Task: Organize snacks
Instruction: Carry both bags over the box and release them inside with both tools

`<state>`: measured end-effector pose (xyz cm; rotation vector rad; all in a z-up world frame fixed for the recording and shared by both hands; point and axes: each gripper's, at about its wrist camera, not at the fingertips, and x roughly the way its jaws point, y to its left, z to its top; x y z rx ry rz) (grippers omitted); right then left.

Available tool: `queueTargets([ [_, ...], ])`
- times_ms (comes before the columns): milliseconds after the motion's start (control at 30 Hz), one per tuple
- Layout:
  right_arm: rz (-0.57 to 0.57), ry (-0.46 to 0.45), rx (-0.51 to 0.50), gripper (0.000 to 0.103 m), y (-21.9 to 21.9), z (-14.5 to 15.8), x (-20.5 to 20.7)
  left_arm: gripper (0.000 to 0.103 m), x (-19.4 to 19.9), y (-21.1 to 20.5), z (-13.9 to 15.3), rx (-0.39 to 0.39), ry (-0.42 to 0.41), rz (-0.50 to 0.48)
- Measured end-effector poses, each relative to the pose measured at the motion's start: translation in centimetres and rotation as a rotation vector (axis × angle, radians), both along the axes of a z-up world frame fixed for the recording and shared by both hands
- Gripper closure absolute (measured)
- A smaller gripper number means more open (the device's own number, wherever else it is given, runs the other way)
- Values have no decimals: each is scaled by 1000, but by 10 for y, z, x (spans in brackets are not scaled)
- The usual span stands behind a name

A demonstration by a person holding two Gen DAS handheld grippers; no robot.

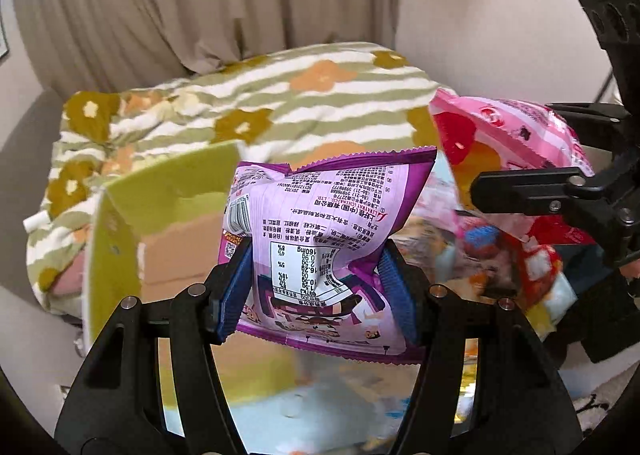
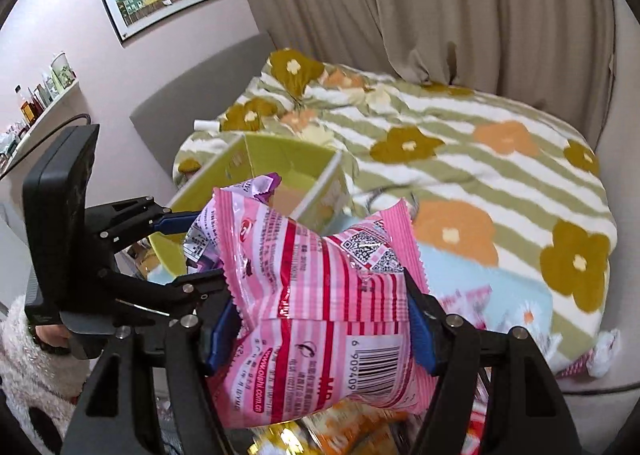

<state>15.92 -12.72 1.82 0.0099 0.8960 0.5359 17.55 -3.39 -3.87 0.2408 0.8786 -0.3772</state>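
Left wrist view is partly blocked by the purple snack bag [image 1: 320,251], a crinkled foil pouch with serrated end seals, which is clamped between the blue ribbed pads of the left gripper [image 1: 316,287] and held above the green cardboard box [image 1: 120,223]. Only one corner of the box's open top and brown inner floor is seen; the loose snacks beneath are blurred. To the right, the pink snack bag [image 2: 320,311], striped and glossy, is pinched at mid-body by the right gripper [image 2: 320,331], whose fingers are closed on it. Both bags are held in the air, just beside each other. Behind them a floral striped blanket [image 2: 500,175] is spread, with beige curtains [image 2: 480,7] beyond.
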Motion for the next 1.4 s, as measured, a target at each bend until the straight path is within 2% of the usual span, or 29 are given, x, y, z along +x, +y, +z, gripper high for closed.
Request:
queueTargets([
  [233, -26, -18, 11, 36, 75, -5, 53, 42, 58, 72, -5, 42, -4, 34],
  [367, -68, -26, 9, 36, 116, -19, 87, 42, 99, 110, -26, 96, 6, 34],
  [500, -109, -17, 10, 35, 150, -38, 119, 42, 127, 131, -48, 146, 14, 20],
  [600, -161, 17, 14, 35, 169, -53, 138, 42, 143, 142, -62, 138, 40, -16],
  [700, -190, 28, 6, 35, 180, -61, 145, 42, 148, 145, -70, 134, 63, -42],
  [733, -195, 29, -3, 35, 182, -63, 146, 38, 148, 144, -72, 140, 62, -52],
  [767, -200, 29, -12, 35, 184, -64, 147, 23, 149, 143, -74, 148, 60, -58],
  [833, -213, 30, -26, 35, 184, -65, 148, 0, 147, 142, -75, 162, 48, -57],
  [933, -223, 38, -37, 35, 183, -66, 147, 0, 143, 145, -71, 131, 48, -61],
  [1233, -203, 9, -126, 33, 188, -62, 142, 0, 129, 153, -59, 137, 72, -1],
  [1400, -171, -5, -114, 32, 193, -60, 146, 0, 125, 163, -59, 116, 142, 71],
])
